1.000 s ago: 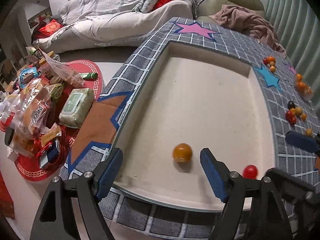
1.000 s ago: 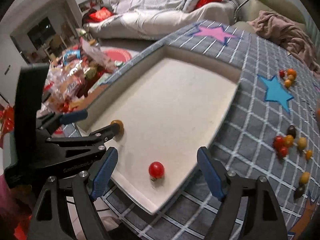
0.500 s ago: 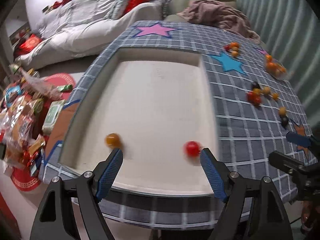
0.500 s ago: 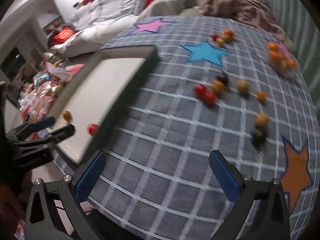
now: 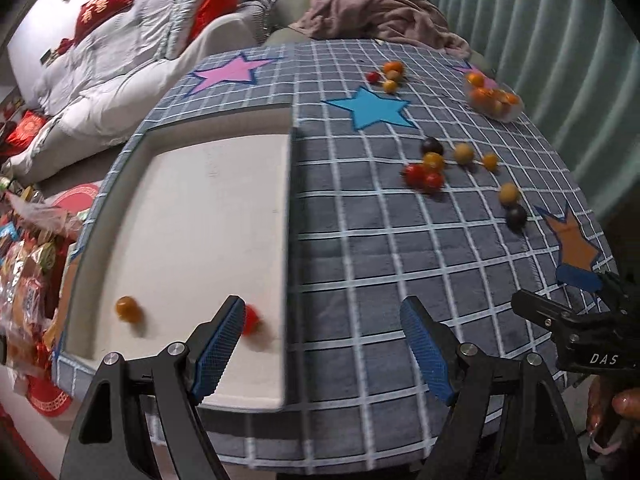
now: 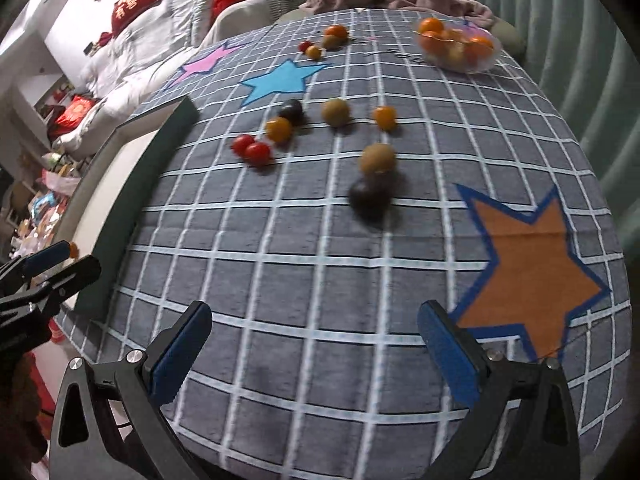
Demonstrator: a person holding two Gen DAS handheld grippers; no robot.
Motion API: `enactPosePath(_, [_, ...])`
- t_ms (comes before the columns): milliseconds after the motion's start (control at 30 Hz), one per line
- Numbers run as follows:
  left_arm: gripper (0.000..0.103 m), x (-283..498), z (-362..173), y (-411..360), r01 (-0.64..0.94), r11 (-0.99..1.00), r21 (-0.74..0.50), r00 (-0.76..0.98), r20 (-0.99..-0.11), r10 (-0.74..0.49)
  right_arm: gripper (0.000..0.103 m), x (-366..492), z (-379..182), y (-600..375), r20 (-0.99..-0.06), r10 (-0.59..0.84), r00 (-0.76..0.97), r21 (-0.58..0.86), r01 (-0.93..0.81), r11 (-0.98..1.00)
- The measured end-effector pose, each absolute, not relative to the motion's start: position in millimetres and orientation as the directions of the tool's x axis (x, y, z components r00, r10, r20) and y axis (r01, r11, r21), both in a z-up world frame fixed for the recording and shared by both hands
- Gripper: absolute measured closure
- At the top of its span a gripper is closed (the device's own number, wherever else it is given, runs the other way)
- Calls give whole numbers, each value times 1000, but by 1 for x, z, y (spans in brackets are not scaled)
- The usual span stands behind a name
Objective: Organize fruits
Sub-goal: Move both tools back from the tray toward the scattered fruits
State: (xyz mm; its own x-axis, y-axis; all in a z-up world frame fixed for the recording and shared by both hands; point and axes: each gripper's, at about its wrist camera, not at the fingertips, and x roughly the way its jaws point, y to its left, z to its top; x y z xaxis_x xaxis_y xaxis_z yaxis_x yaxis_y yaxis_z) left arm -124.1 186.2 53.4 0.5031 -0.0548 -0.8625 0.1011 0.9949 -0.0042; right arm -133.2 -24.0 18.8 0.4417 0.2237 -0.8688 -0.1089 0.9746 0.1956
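Moved: both grippers slid right, off the white tray (image 5: 208, 200), over grey cloth.
Fingers: left gripper (image 5: 322, 346) and right gripper (image 6: 316, 354) both spread, empty.
Fruits: round, two in tray, loose cluster (image 6: 320, 132) mid-desk.
Room: bare cloth ahead.

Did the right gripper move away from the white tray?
Yes. The right gripper swung off the white tray, over the checked cloth toward the orange star.

The left hand-held gripper's finger (image 5: 218, 350) half hides a blurred red fruit (image 5: 253, 319).
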Motion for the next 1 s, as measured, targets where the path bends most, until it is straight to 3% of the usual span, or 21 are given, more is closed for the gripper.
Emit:
enactPosePath(667, [22,-66,25,134,135,991,18,466,-884,-47,0,-103,7,-41,-856,118,503,79,-97,992])
enactPosePath(1000, [23,-29,24,132,145,989,-10,478,-875,-79,11,-90,6,-24,-837,106,537,12,-177,984])
